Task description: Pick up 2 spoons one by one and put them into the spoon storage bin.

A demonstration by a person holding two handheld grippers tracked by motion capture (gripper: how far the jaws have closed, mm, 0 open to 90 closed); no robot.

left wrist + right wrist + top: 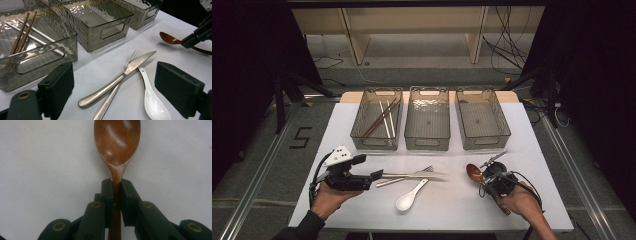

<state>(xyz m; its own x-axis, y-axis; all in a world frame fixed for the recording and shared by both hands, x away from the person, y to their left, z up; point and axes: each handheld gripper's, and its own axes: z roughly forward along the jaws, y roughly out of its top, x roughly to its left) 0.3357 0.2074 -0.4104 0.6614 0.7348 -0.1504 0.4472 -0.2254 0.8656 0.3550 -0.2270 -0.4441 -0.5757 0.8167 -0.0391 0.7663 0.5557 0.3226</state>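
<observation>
the right gripper (490, 176) has its fingers clamped on the neck of the wooden spoon (117, 142), which sits near the counter's (532, 165) right front, bare surface all round its bowl. the left gripper (371, 176) holds its fingers wide, empty, just left of the knife (117, 77), fork (113, 93) and white spoon (153, 102). three bins (427, 145) line the far side.
</observation>
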